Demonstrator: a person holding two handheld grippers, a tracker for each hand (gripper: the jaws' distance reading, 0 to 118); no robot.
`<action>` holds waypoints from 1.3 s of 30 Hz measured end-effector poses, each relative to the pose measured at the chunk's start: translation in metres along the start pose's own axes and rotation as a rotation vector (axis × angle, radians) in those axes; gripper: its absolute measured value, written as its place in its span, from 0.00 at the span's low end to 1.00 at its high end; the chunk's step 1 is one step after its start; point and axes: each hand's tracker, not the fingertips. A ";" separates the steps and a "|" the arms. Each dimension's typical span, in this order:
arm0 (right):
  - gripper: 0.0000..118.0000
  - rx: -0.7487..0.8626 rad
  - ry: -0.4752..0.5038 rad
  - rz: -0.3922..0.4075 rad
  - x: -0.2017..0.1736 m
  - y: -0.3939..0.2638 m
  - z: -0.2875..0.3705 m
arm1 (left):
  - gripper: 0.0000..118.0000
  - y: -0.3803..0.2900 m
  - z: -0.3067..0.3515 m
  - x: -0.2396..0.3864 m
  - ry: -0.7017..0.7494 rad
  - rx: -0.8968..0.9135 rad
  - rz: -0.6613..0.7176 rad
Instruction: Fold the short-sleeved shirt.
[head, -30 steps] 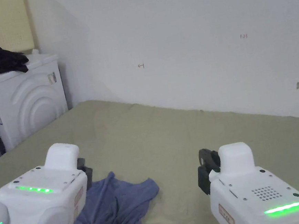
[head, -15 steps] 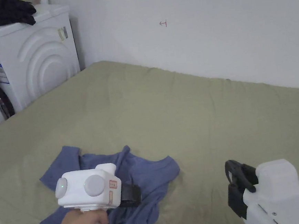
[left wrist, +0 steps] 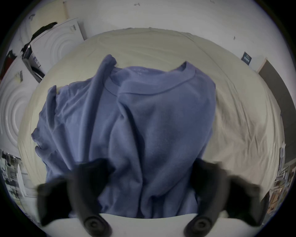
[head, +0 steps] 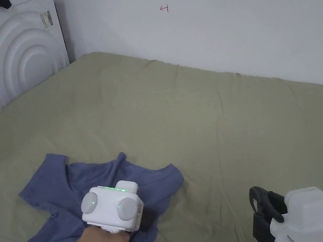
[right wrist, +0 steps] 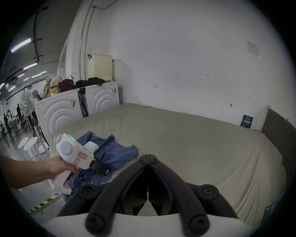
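On the olive-sheeted bed (head: pixel 193 115) the crumpled blue short-sleeved shirt (head: pixel 55 202) lies near its front left edge, left tongs (left wrist: pixel 152 173) spread just above it, right tongs (right wrist: pixel 148 158) pressed together, empty, off to the right.

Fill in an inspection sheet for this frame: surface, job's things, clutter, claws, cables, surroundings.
Surface: olive-green bed sheet, lightly wrinkled, set against a white wall.
Job's things: blue short-sleeved shirt lying crumpled and unfolded near the bed's edge, collar toward the wall.
Clutter: nothing seen on the bed besides the shirt.
Claws: left claw open, jaws spread over the shirt, with cloth lying between them; right claw shut and empty, above bare sheet.
Cables: nothing seen.
Surroundings: white washing machines beside the bed with dark clothes and a cream basket on top; standing fan and white stools farther off.
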 end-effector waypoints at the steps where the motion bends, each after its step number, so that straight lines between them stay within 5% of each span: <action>1: 0.00 0.002 -0.003 -0.002 0.001 -0.001 0.001 | 0.12 0.001 0.006 -0.003 -0.002 0.017 -0.011; 9: 0.00 0.022 -0.026 -0.053 0.019 -0.005 0.027 | 0.12 -0.004 0.039 -0.018 -0.221 0.197 0.166; 12: 0.00 0.032 -0.050 -0.066 0.033 -0.008 0.044 | 0.12 0.004 0.063 0.007 -0.284 0.266 0.112; 26: 0.00 0.090 -0.327 -0.187 0.149 -0.046 0.162 | 0.12 0.058 0.184 0.323 -0.782 0.494 -0.277; 33: 0.00 0.071 -0.462 -0.245 0.210 -0.083 0.202 | 0.12 0.012 0.090 0.497 -0.621 0.246 -0.547; 39: 0.00 0.038 -0.510 -0.275 0.241 -0.106 0.214 | 0.14 -0.032 0.014 0.531 -0.555 0.100 -0.505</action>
